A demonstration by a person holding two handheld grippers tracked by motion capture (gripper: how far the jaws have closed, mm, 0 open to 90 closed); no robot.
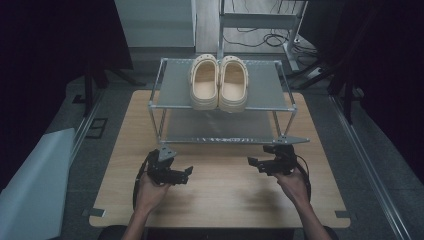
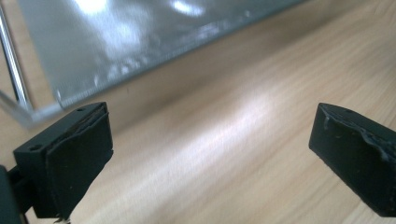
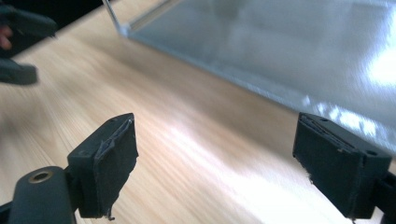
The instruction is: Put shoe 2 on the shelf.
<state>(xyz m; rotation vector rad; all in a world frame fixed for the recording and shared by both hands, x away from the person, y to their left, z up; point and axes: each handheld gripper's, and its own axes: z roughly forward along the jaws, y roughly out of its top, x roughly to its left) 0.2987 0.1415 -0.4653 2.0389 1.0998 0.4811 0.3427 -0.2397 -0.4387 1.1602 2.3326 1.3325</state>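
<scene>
Both jaws spread wide and empty: left gripper and right gripper sit low over the near half of the wooden table. The cream clogs stand side by side on the far top shelf of the metal rack. Likely a shoe pickup: lift over the front rail, pinch one clog's heel rim each, and avoid snagging.

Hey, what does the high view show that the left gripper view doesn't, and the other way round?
The high view takes in the pair of cream clogs on the rack's top shelf, plus both hands, with the left gripper and right gripper over the table. The left gripper view gives a close look at its own pads, wide apart with nothing between them, and the bottom shelf's front edge. Both show the wooden table and the rack's bottom shelf.
</scene>
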